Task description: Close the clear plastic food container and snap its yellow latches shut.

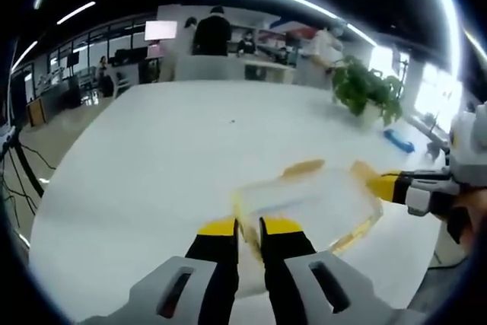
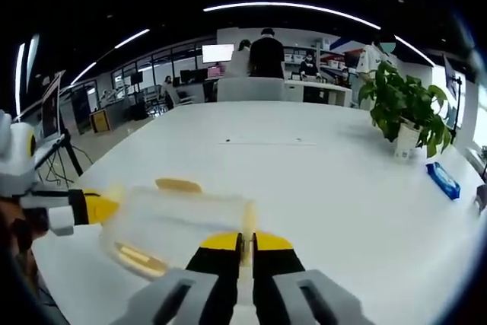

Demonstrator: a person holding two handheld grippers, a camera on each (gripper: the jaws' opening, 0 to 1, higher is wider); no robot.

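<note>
Brightness: room is bright, white table [image 1: 190, 142] evenly lit.
Light source: long ceiling strips [image 2: 304, 9] above, windows beyond the jaws.
Blur: clear container [image 1: 304, 203] ahead of the jaws is smeared.
Distortion: fisheye bends the edges.
Shadows: faint.

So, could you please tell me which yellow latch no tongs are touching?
The far-side latch on the container; the left tongs and right tongs grip others.
</note>
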